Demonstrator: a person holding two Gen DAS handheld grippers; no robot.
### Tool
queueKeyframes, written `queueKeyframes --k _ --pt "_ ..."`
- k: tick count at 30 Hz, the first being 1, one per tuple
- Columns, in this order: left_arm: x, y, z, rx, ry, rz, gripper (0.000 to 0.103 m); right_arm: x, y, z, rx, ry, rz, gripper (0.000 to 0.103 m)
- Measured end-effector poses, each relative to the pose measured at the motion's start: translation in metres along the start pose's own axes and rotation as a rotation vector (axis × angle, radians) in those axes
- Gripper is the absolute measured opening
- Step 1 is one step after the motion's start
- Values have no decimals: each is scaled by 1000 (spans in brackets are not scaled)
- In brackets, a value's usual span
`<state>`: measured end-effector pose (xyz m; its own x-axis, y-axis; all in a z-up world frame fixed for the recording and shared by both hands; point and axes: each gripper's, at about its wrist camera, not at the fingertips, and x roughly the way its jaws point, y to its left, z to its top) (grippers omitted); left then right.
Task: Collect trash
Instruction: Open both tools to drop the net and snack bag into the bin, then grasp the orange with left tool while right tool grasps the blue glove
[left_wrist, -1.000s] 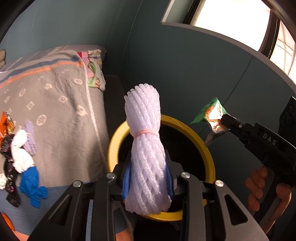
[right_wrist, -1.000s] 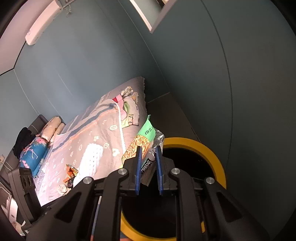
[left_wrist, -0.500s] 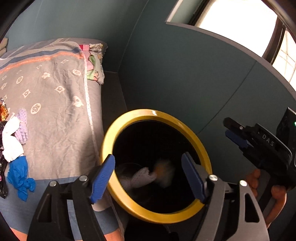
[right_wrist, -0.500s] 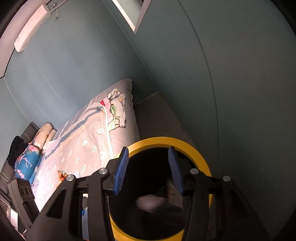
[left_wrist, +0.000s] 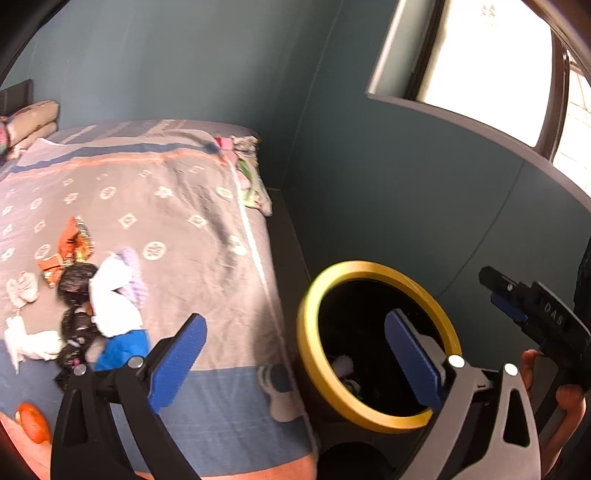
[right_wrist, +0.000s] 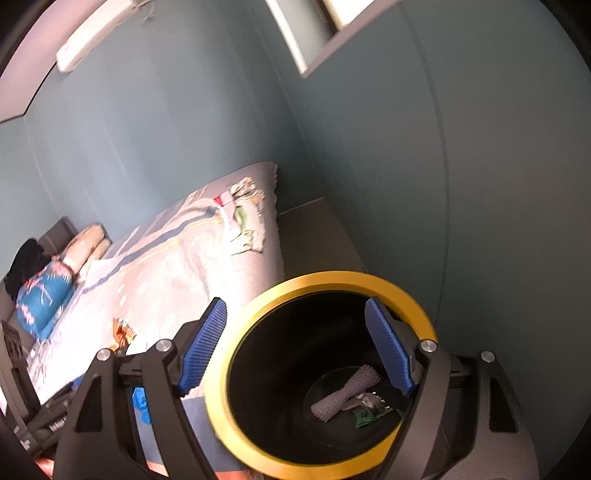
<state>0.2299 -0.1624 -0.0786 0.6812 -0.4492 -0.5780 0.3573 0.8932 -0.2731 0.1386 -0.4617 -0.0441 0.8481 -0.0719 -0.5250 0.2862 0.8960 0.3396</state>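
At the lower left of the left wrist frame, the trash pile (left_wrist: 92, 306) on the bed (left_wrist: 192, 236) probably lies nearer the left gripper (left_wrist: 295, 354) than the right gripper (right_wrist: 295, 350), both with fingers apart and empty above the bin (left_wrist: 306, 332).

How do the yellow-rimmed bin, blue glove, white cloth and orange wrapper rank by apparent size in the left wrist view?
1. Yellow-rimmed bin, though it is nearest the camera.
2. White cloth.
3. Blue glove and orange wrapper: too alike, and blurred, to rank.
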Motion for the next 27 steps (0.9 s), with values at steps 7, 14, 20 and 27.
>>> queueKeyframes --k 7,14,20,27 --pt "-38 33 2 -31 -61 67 95 -1 37 -11 -63 21 71 77" --pt "-70 78 -2 -68 -94 156 95 -2 85 -20 -153 31 138 77" --pt "-93 120 -17 -114 -111 238 95 3 130 -28 -207 47 196 79" --pt "-111 161 -39 -165 -91 321 95 6 170 -48 -265 79 250 79"
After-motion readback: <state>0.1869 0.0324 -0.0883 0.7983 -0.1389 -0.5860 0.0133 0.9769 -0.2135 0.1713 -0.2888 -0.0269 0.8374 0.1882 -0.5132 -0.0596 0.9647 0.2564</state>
